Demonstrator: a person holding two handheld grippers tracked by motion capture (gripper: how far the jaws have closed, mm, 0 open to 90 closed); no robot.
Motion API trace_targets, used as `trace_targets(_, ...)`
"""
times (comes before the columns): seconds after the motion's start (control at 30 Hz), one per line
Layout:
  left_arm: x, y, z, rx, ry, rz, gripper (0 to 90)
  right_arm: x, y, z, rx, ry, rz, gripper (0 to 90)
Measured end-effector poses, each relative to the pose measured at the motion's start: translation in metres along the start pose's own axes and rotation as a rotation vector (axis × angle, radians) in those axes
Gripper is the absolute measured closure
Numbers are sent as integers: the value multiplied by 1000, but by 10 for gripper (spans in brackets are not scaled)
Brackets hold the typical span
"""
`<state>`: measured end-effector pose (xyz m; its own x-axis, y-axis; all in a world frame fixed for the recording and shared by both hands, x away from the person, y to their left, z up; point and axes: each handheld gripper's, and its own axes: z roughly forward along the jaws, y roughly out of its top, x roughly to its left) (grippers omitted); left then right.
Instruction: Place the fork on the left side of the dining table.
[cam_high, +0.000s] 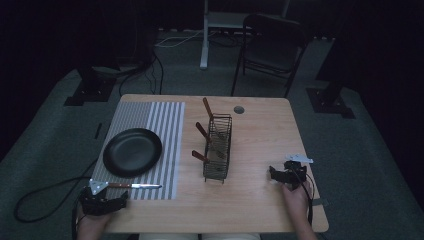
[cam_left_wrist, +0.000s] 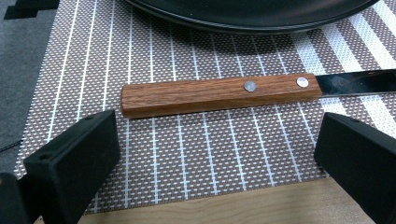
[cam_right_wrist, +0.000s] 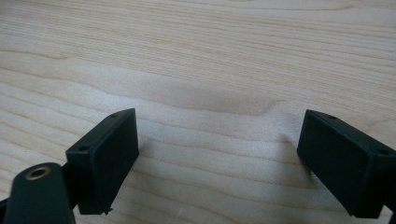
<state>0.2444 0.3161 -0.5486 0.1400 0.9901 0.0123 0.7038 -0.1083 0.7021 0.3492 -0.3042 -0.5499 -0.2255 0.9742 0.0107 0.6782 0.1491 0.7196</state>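
— On the striped placemat (cam_high: 145, 130), near its front edge, what lies there?
— A knife (cam_left_wrist: 219, 93) with a wooden handle, blade toward the wire rack (cam_high: 218, 147), just in front of the black plate (cam_high: 132, 151).
— And the left tongs (cam_left_wrist: 215, 154)?
— Spread wide, jaws either side of the handle but short of it, not touching.
— The right tongs (cam_right_wrist: 217, 158)?
— Spread too, low over bare table (cam_right_wrist: 210, 56), right of the rack, which holds three wooden-handled utensils.
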Motion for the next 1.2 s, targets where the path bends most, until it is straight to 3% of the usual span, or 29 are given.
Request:
trace_targets(0.5, 1, 0, 0, 4, -9, 9, 3, 1, -6, -7, -2, -15, 15, 126)
trace_targets(0.77, 7, 4, -1, 26, -36, 37, 23, 0, -7, -7, -2, -15, 14, 126)
trace_targets(0.8, 9, 4, -3, 27, -54, 24, 36, 1, -7, -7, -2, -15, 14, 126)
trace_targets(0.9, 8, 4, -4, 33, -65, 37, 37, 0, -7, -7, -2, -15, 14, 126)
trace_targets(0.97, 8, 5, -6, 46, -104, 35, 36, 1, -7, -7, -2, -15, 14, 126)
trace_targets(1.07, 6, 6, -6, 68, -104, 70, 37, 1, -7, -7, -2, -15, 14, 126)
trace_targets(1.2, 6, 7, -7, 73, -110, 70, 37, 1, -7, -7, -2, -15, 14, 126)
